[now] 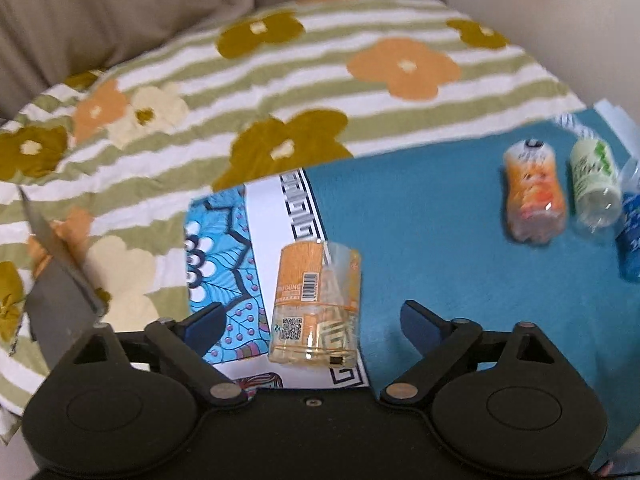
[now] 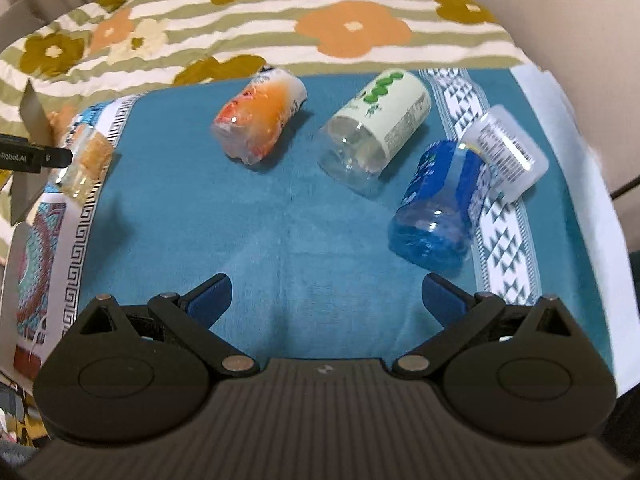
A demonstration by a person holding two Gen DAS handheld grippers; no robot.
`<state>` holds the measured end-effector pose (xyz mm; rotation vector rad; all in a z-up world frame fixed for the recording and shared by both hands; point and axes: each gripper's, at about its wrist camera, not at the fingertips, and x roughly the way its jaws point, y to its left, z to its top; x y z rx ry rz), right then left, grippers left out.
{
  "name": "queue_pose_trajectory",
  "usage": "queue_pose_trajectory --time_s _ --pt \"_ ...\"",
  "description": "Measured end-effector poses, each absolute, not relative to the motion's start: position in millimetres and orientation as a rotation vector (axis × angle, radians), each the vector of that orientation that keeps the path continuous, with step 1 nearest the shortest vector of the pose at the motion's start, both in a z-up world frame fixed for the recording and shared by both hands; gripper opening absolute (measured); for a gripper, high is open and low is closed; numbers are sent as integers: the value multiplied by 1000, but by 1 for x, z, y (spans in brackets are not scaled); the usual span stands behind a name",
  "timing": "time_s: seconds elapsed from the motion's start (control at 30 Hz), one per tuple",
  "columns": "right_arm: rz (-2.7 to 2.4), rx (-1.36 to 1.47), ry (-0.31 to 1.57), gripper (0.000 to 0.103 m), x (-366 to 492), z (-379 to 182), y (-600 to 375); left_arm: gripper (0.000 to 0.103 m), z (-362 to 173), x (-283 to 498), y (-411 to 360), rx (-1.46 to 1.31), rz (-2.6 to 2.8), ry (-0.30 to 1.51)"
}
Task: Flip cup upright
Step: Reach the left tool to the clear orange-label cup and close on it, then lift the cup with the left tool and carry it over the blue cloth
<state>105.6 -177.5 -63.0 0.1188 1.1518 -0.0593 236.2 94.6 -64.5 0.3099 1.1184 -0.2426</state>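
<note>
A clear cup with an orange label and barcode (image 1: pixel 316 304) lies on its side on the patterned edge of the teal towel (image 1: pixel 440 240), base towards me. My left gripper (image 1: pixel 312 320) is open, one finger on each side of this cup and neither touching it. In the right wrist view the same cup (image 2: pixel 86 164) shows at the far left, by the left gripper's tip (image 2: pixel 48 157). My right gripper (image 2: pixel 328 288) hangs open above bare towel (image 2: pixel 280 220), with nothing between its fingers.
Other cups lie on their sides on the towel: an orange-red one (image 2: pixel 260 120), a clear green-labelled one (image 2: pixel 376 132), a blue one (image 2: pixel 436 204) and a white translucent one (image 2: pixel 508 148) resting against it. A floral striped bedspread (image 1: pixel 280 80) lies beyond.
</note>
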Motion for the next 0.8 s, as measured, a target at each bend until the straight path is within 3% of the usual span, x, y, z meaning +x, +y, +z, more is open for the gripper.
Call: queue_pose_trajectory --time_s 0.2,0.27,0.33,0.8 --pt "-87 154 1181 103 118 -79 -169 89 -89 252 96 335 -310 1184" --pt "-99 165 1186 103 120 -82 -168 71 -95 254 95 335 -320 1204" --pt "-108 173 1188 103 120 -84 -167 64 -100 256 95 342 -322 1221" --pt "-100 184 1166 103 115 -73 -175 63 -89 240 85 344 -321 1201"
